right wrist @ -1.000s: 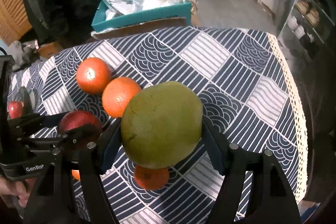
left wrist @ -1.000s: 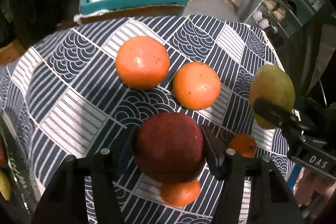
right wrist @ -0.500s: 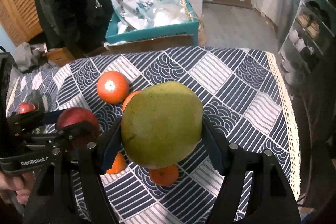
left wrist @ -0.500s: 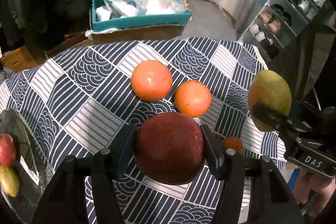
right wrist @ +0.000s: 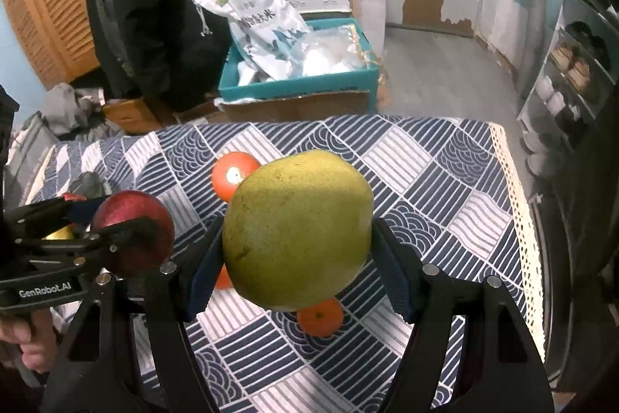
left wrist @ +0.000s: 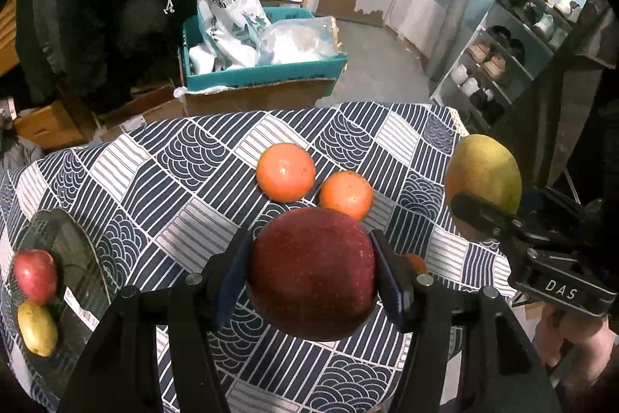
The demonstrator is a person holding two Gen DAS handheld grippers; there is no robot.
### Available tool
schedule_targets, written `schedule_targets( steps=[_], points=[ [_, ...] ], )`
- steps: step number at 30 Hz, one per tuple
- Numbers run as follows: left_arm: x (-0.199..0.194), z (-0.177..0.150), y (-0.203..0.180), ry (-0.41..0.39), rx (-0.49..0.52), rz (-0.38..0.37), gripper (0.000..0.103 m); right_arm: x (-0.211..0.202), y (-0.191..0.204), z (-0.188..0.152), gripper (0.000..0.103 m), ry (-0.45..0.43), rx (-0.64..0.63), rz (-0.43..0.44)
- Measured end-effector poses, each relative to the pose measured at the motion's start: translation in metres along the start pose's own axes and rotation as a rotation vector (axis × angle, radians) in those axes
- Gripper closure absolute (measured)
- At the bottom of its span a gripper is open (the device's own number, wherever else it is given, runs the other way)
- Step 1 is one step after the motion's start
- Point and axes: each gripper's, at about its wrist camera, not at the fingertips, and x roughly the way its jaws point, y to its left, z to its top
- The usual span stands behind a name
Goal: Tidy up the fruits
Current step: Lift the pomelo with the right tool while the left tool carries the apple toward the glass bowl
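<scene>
My left gripper (left wrist: 311, 275) is shut on a dark red apple (left wrist: 311, 271) and holds it above the table; the apple also shows in the right wrist view (right wrist: 133, 233). My right gripper (right wrist: 296, 231) is shut on a yellow-green mango (right wrist: 296, 229), seen at the right in the left wrist view (left wrist: 483, 177). Two large oranges (left wrist: 285, 177) (left wrist: 346, 194) lie on the patterned cloth (left wrist: 185, 173). Small tangerines (right wrist: 320, 316) (left wrist: 416, 263) lie under the held fruit. A dark plate (left wrist: 71, 258) at the left holds a red apple (left wrist: 35, 275) and a yellow fruit (left wrist: 36, 328).
Beyond the table's far edge stands a teal box (left wrist: 263, 72) with white bags on a cardboard box. A shoe rack (left wrist: 503, 49) stands at the right. The cloth's lace edge (right wrist: 514, 204) marks the table's right side. A dark-clothed person (right wrist: 154, 6) stands behind.
Both grippers have risen and pulled back with their fruit; the oranges look smaller and farther. The plate with two fruits has come into the left wrist view.
</scene>
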Motion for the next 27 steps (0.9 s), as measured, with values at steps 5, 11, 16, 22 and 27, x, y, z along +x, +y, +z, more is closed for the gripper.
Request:
schedule_targets(
  steps=[5,11,16,22,27],
  points=[
    [-0.017,-0.001,0.001,-0.025,0.000,0.000,0.041,-0.013,0.008,0.004,0.030,-0.027,-0.014,0.015],
    [-0.041,-0.001,0.002,-0.072,0.010,0.001,0.041,-0.026,0.018,0.007,0.030,-0.052,-0.030,0.031],
    [-0.060,-0.004,0.006,-0.099,0.011,-0.004,0.041,-0.036,0.026,0.009,0.030,-0.071,-0.043,0.049],
    [-0.080,-0.007,0.012,-0.130,0.008,-0.004,0.041,-0.049,0.039,0.013,0.030,-0.095,-0.060,0.075],
    [-0.092,-0.011,0.019,-0.149,0.002,0.000,0.041,-0.056,0.048,0.017,0.030,-0.109,-0.068,0.099]
  ],
)
